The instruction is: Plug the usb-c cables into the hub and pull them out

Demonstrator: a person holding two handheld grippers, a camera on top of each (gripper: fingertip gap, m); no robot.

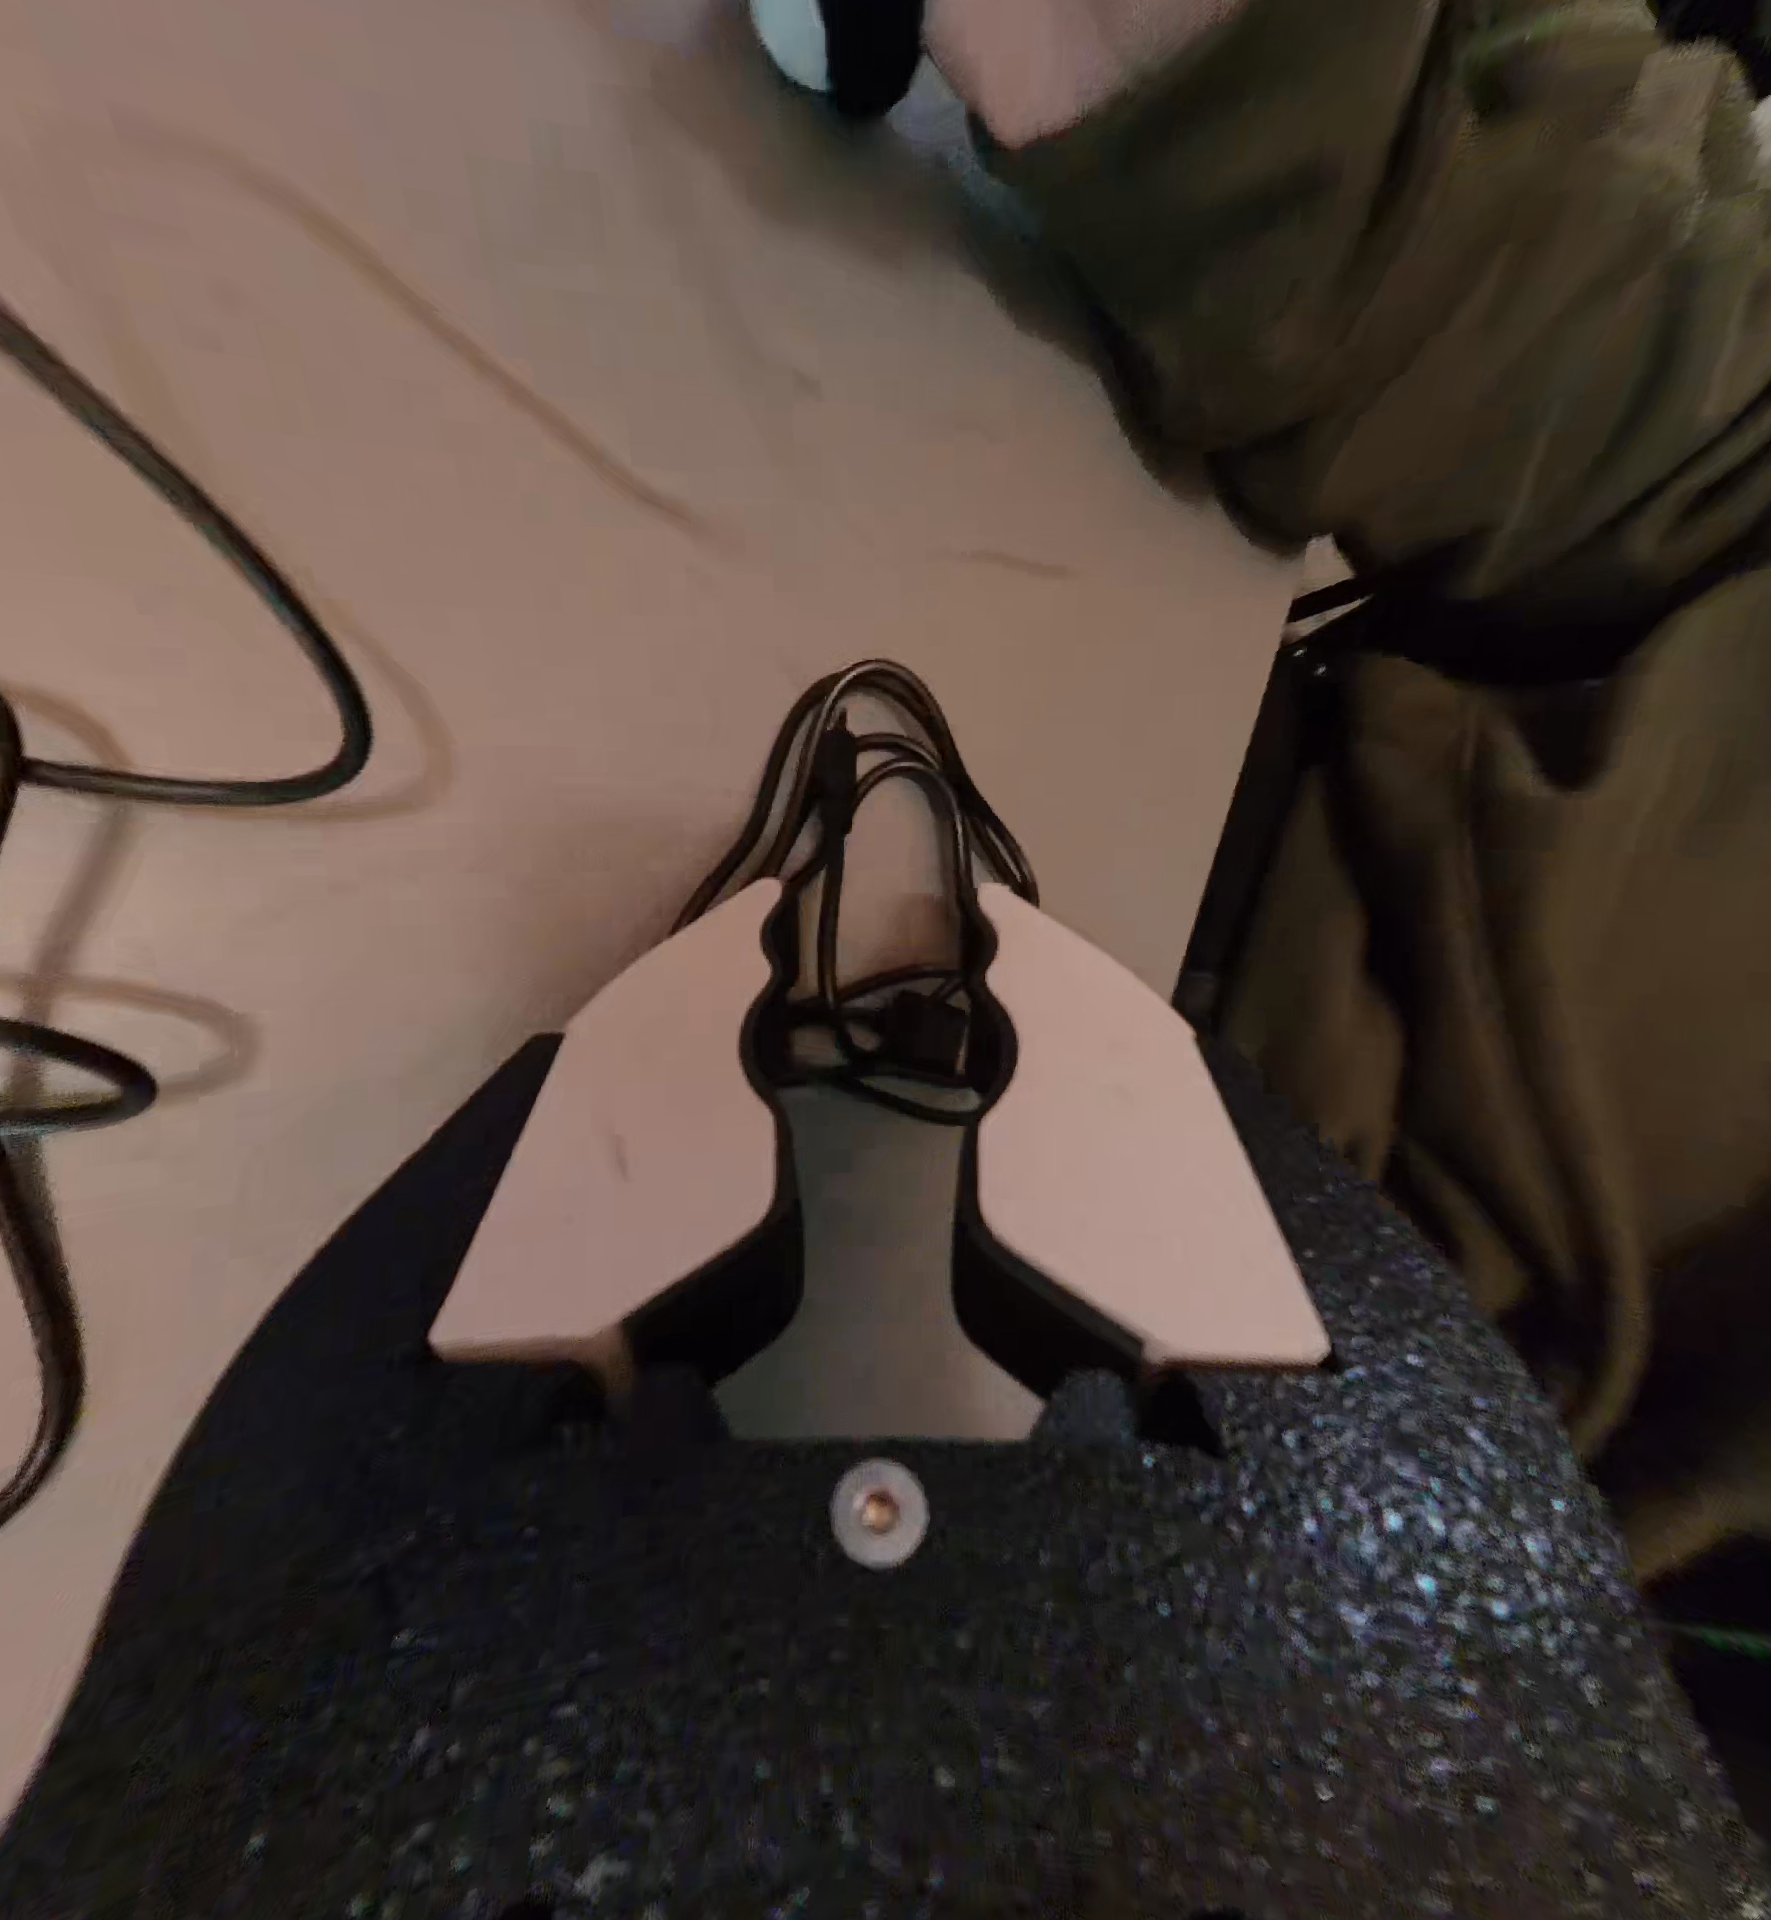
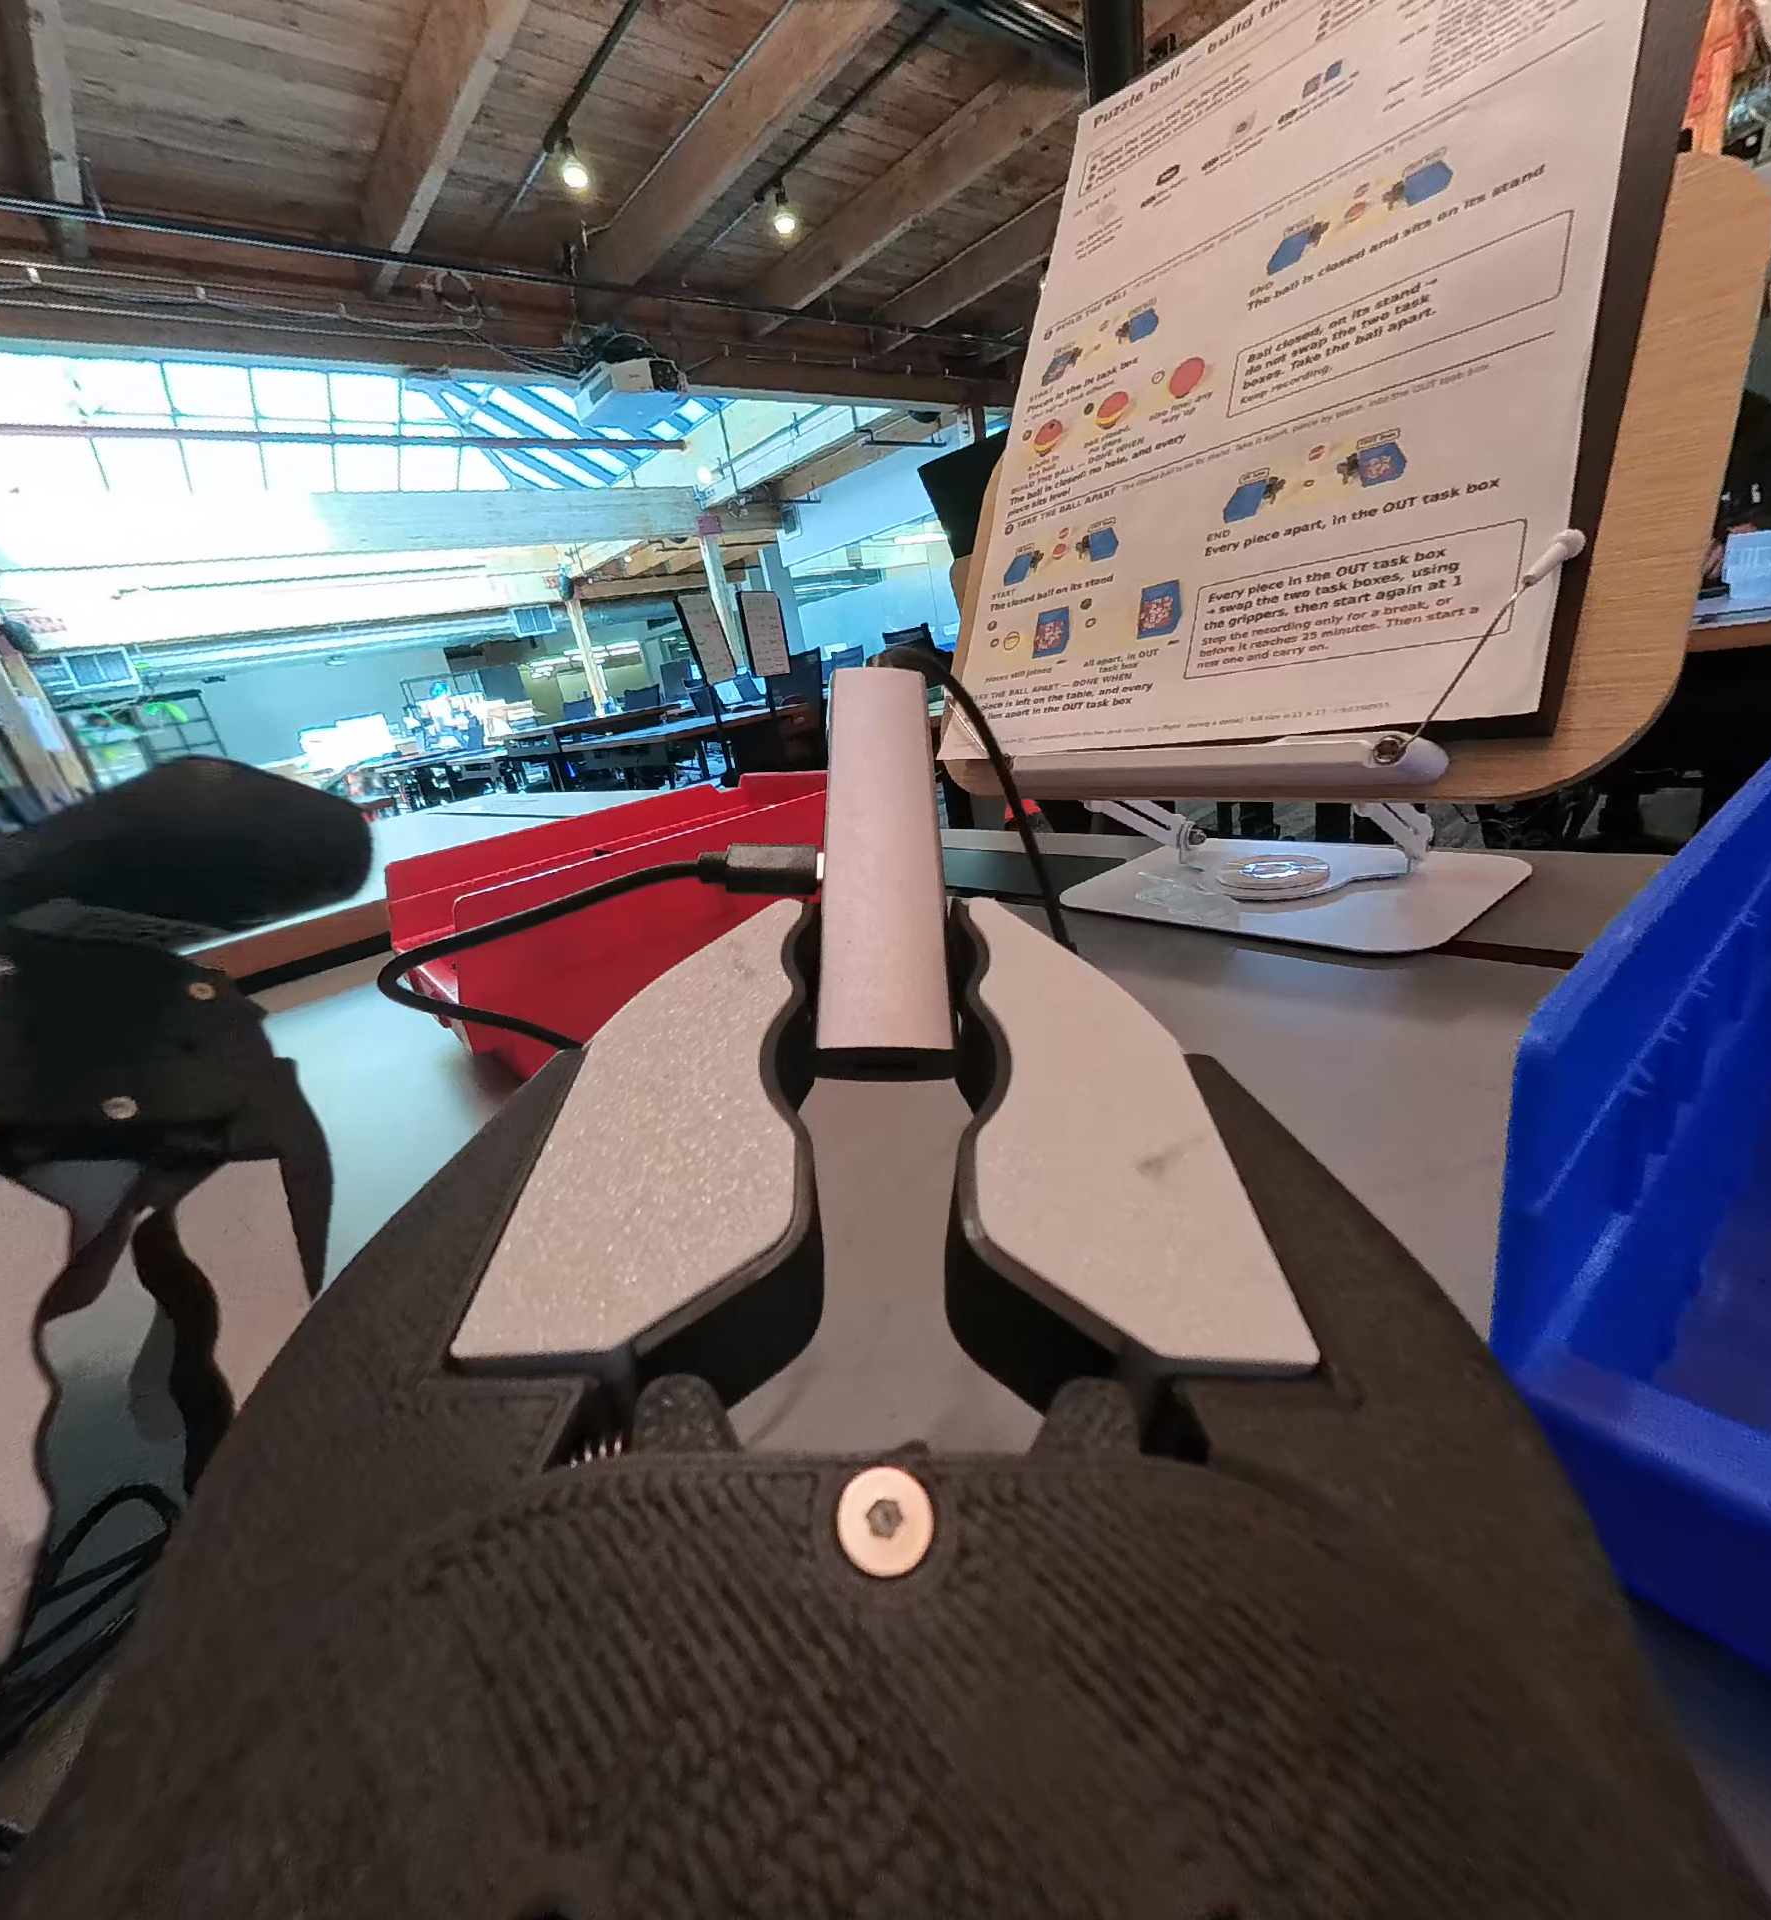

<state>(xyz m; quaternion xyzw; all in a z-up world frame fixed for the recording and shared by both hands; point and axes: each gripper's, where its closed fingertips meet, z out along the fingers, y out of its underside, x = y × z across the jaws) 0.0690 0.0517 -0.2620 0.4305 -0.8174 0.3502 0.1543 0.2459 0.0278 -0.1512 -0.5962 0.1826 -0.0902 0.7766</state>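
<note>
Our right claw grips the slim grey metal hub (one black cable plugged); left claw clasps bundled thin black cables near the bench edge, unplugged.

ceiling: timber beams, spot lamps at 12 o'clock | windows: bright, 10 o'clock | desks at centre | tabletop: pale
</note>
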